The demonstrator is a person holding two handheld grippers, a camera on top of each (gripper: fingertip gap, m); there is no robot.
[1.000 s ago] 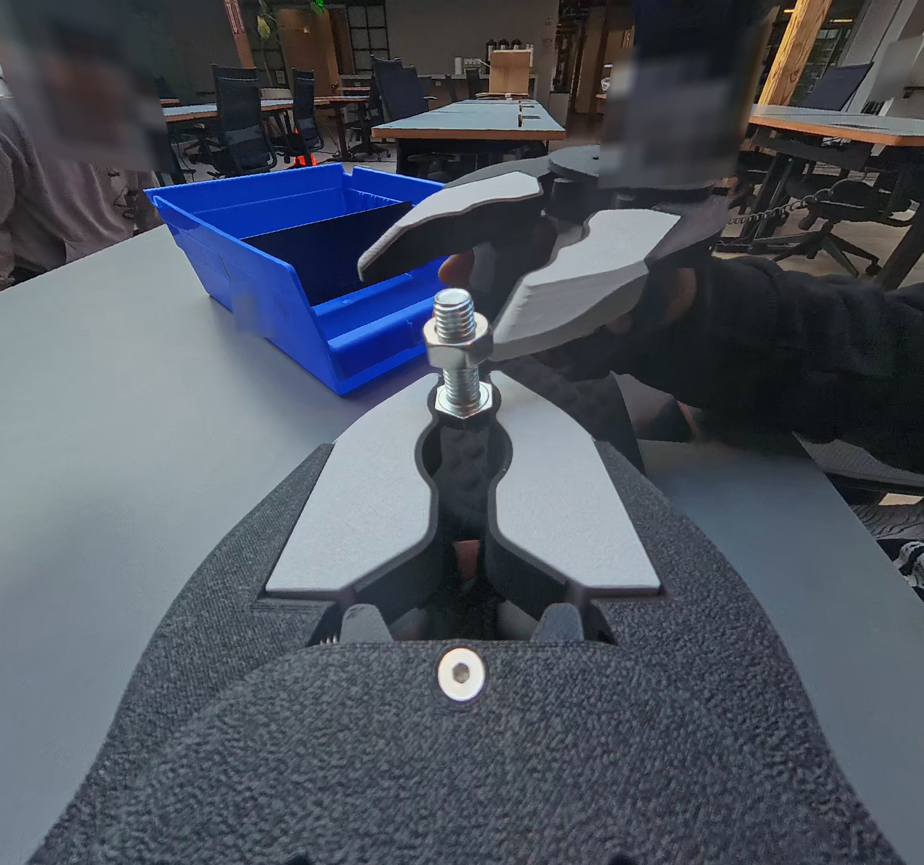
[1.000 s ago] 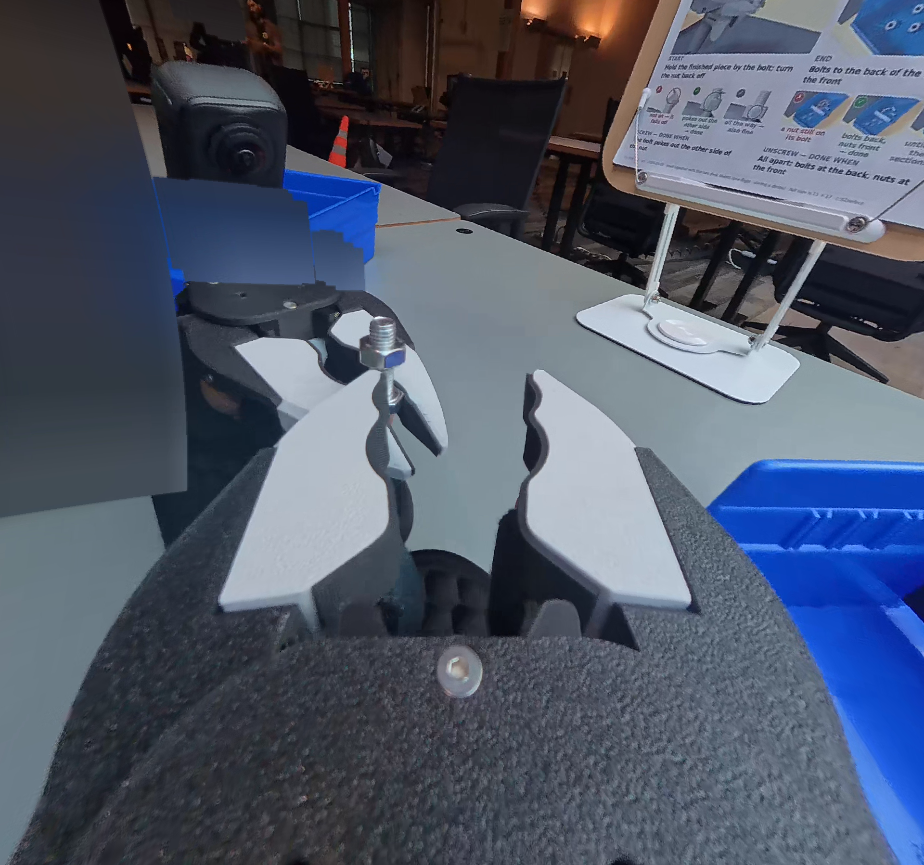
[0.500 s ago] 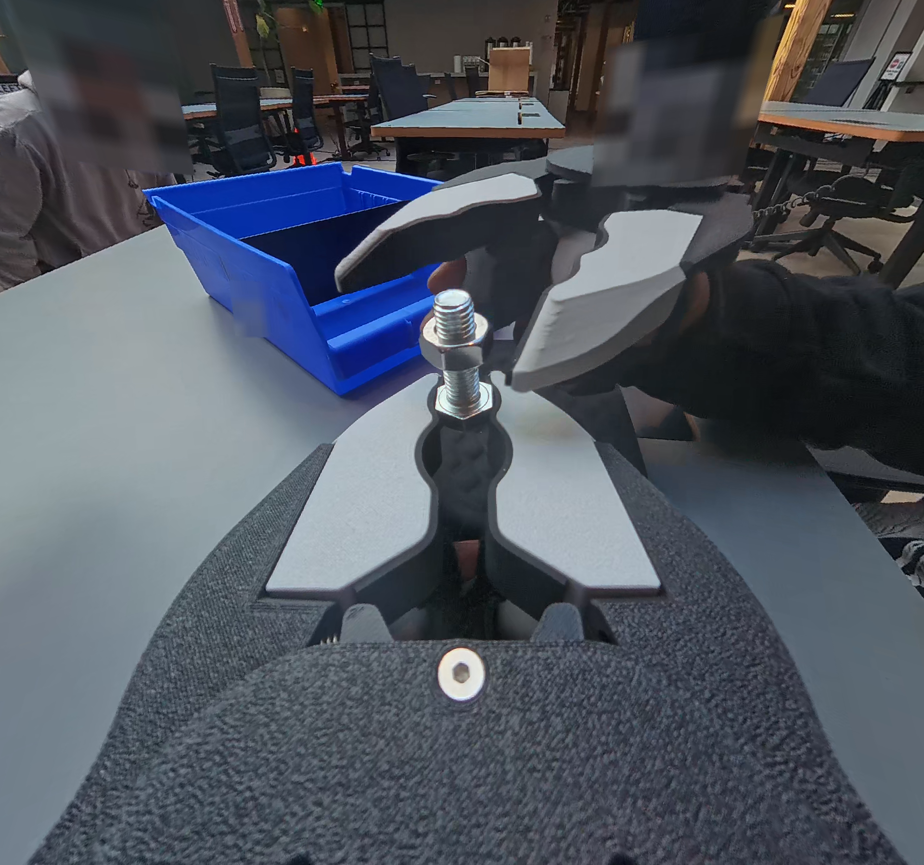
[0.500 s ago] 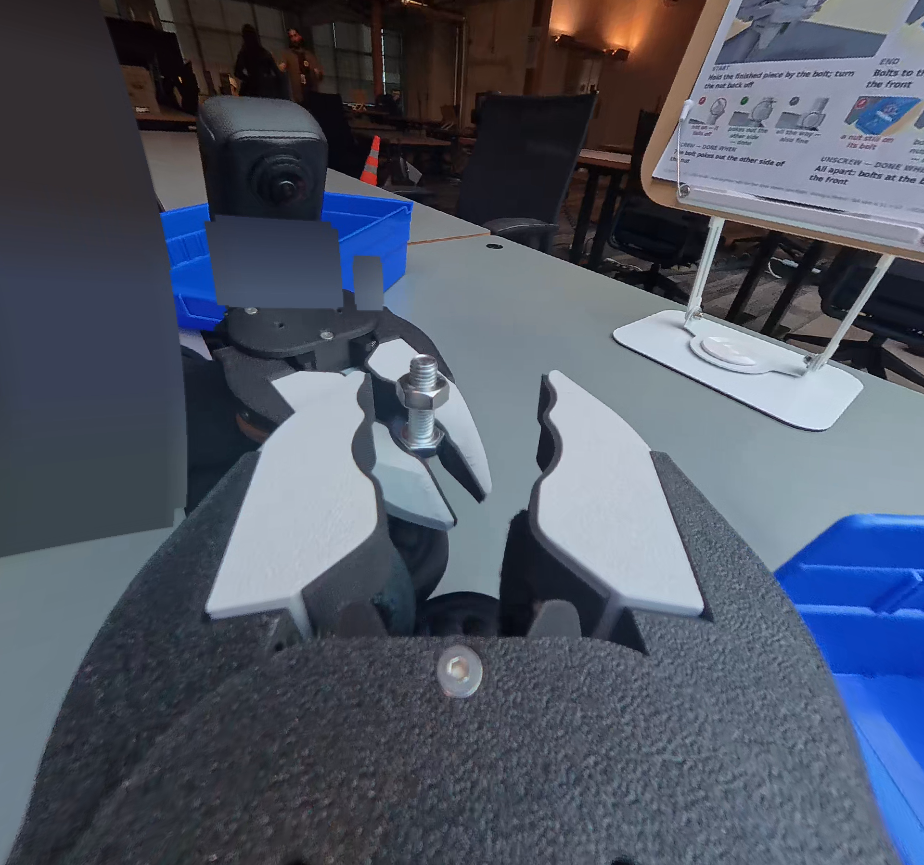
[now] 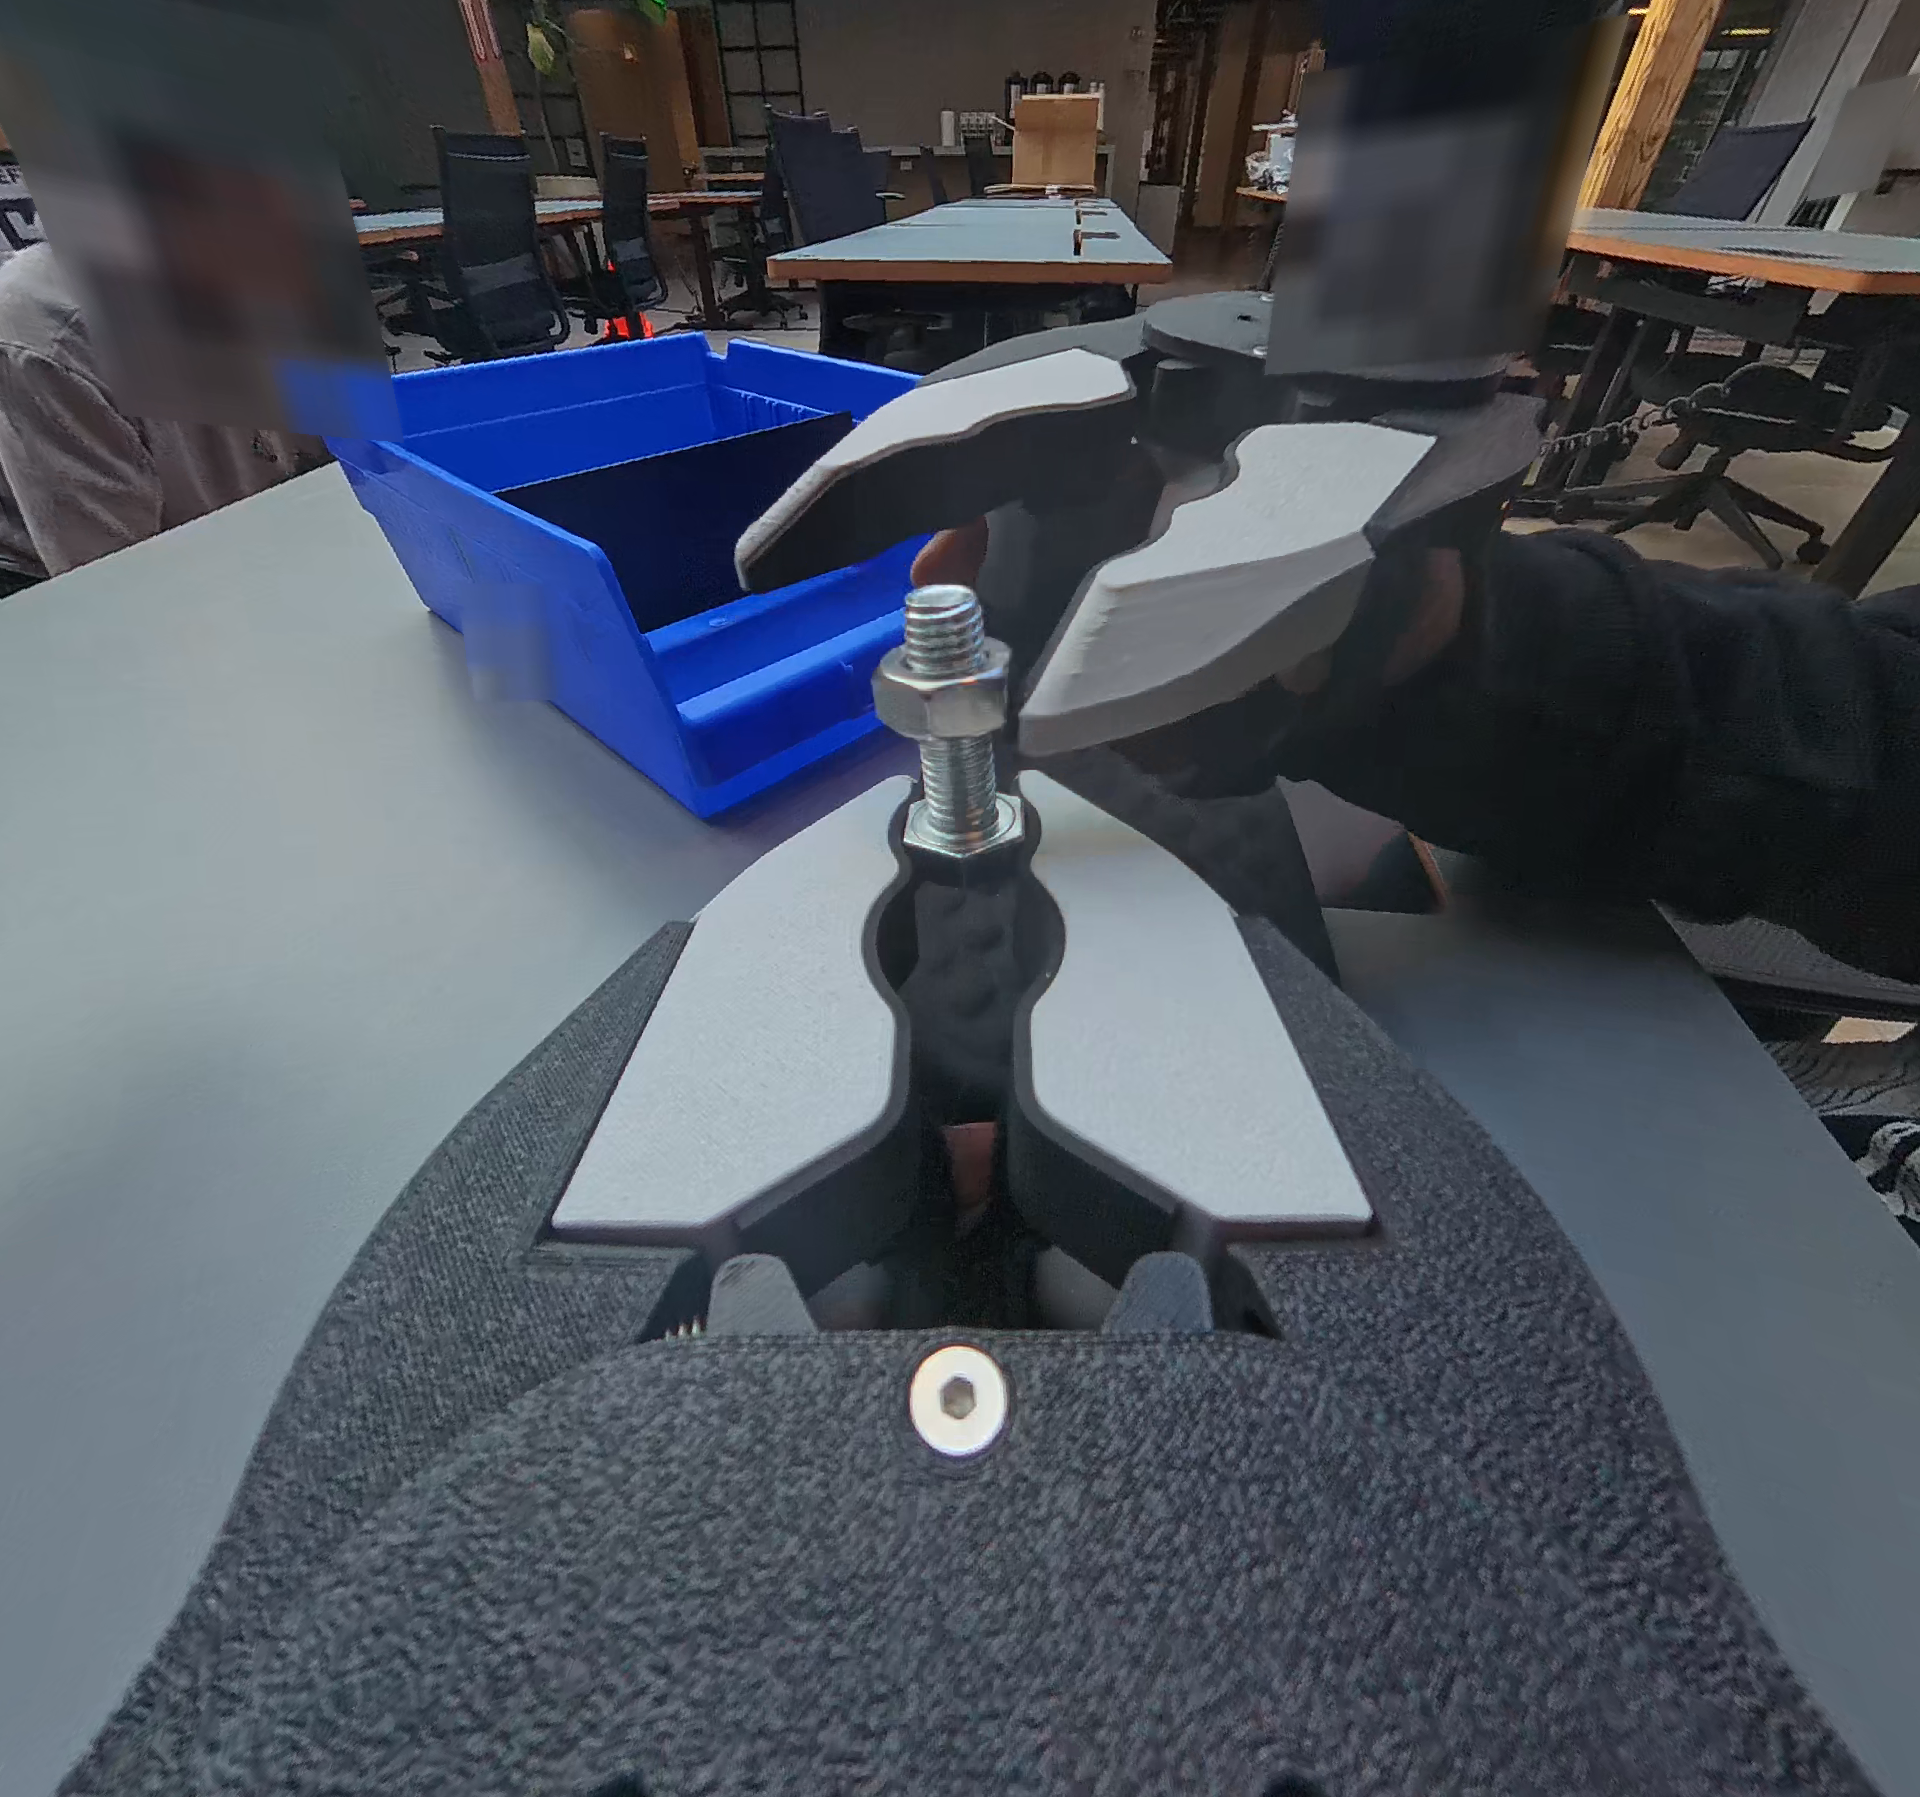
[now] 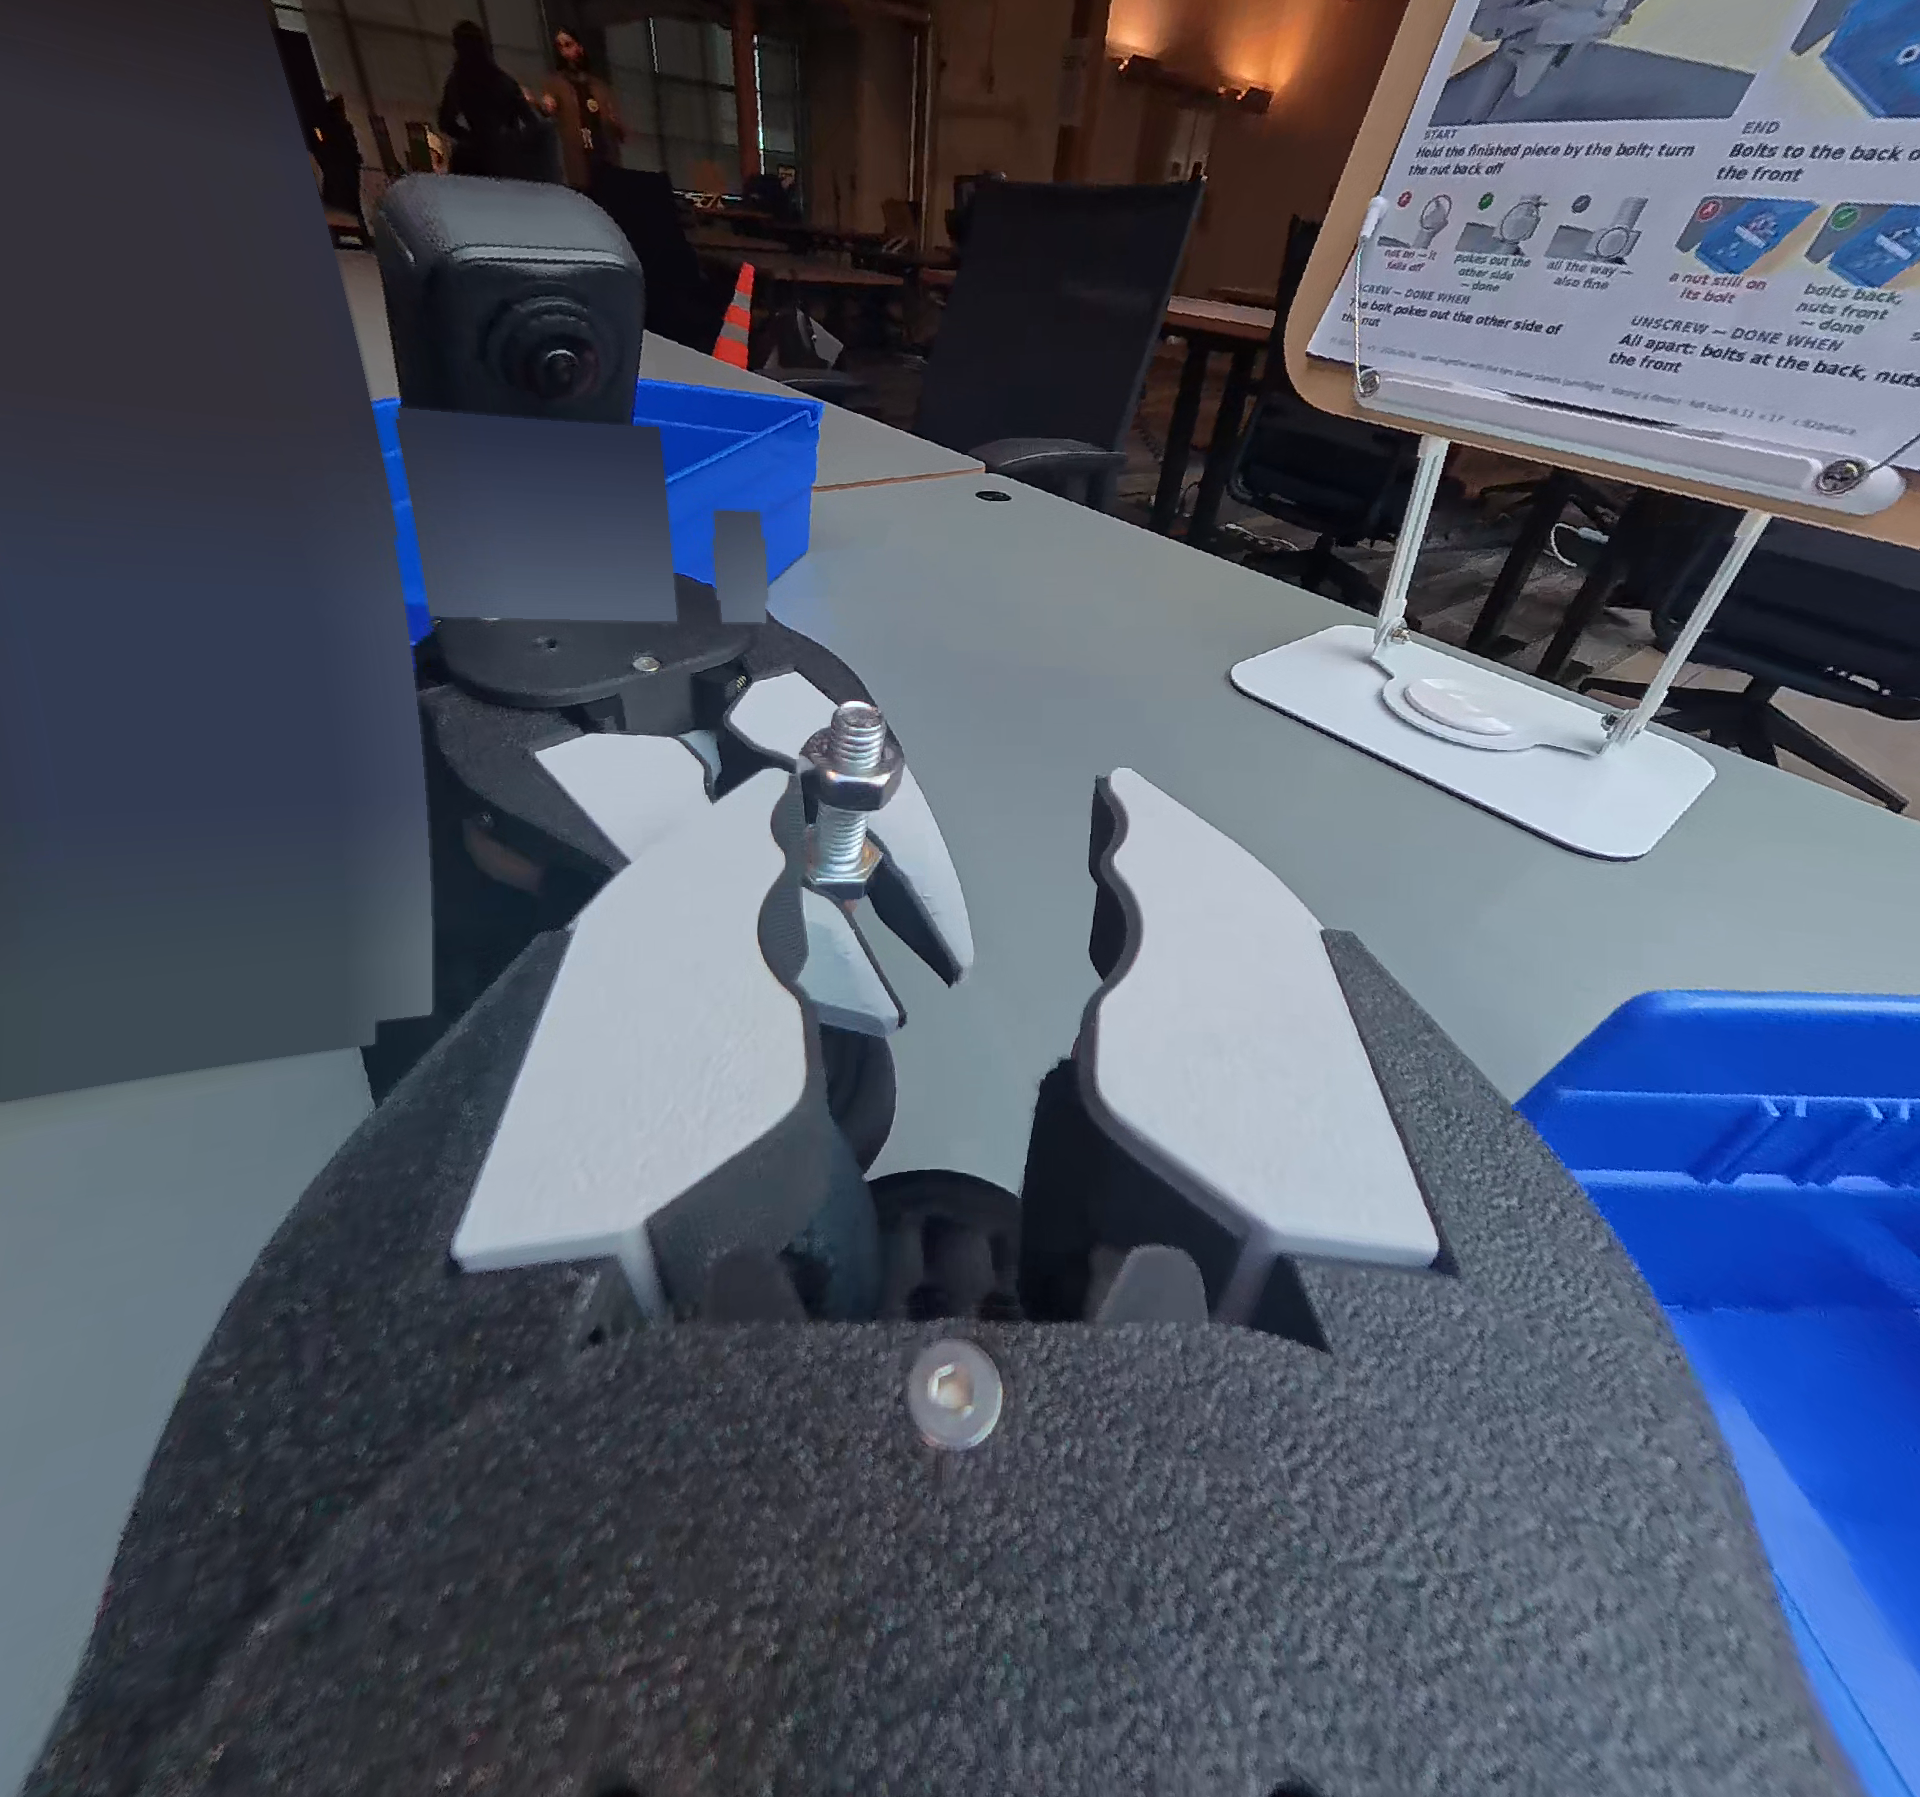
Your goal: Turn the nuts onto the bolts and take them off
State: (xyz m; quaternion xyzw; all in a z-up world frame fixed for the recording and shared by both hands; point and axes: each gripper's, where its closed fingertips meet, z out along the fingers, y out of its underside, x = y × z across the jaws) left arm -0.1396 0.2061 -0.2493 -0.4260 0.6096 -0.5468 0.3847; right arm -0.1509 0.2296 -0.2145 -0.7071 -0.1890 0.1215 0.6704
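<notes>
Above the grey table [image 5: 260,812], left gripper [image 5: 961,838] clamps the rigid steel bolt [image 5: 956,771] upright by its head; right gripper [image 6: 940,864] spread beside the slick small nut [image 5: 940,693], best gripped across its flats.

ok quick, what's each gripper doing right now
left gripper: shut on the bolt, holding it upright by its head.
right gripper: open, empty, fingers either side of the nut.

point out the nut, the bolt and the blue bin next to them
nut [image 5: 940,695], left wrist view, on its front hex face.
bolt [image 5: 961,789], left wrist view, on the bare thread below the nut.
blue bin [image 5: 623,641], left wrist view, on its near outer wall.
</notes>
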